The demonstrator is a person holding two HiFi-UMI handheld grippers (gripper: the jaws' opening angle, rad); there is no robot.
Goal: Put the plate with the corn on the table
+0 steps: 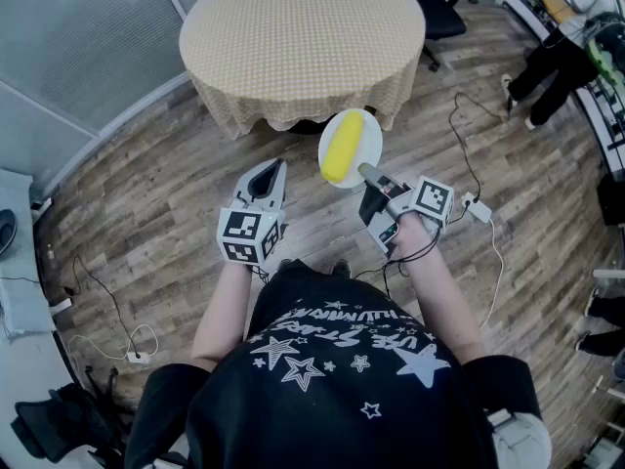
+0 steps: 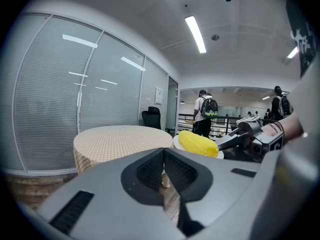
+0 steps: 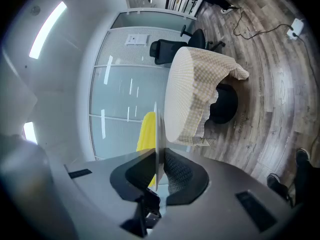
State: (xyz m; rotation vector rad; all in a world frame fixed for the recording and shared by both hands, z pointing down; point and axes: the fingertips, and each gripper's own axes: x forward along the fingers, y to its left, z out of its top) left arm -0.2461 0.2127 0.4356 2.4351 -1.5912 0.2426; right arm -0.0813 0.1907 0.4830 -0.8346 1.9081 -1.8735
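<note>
A white plate (image 1: 366, 143) carries a yellow corn cob (image 1: 343, 150) and hangs in the air just short of the round table (image 1: 303, 37) with its beige checked cloth. My right gripper (image 1: 368, 174) is shut on the plate's near rim. In the right gripper view the plate (image 3: 157, 134) stands edge-on between the jaws, with the corn (image 3: 146, 131) to its left. My left gripper (image 1: 266, 178) is lower left of the plate, jaws together, holding nothing. From the left gripper (image 2: 163, 169) view, the corn (image 2: 198, 143) shows at centre right and the table (image 2: 117, 141) ahead.
Wooden floor surrounds the table. Cables (image 1: 467, 130) trail on the floor at the right, a black office chair (image 1: 435, 13) stands behind the table, and a person (image 1: 557, 62) stands at the far right. A glass partition (image 1: 88, 47) curves along the left.
</note>
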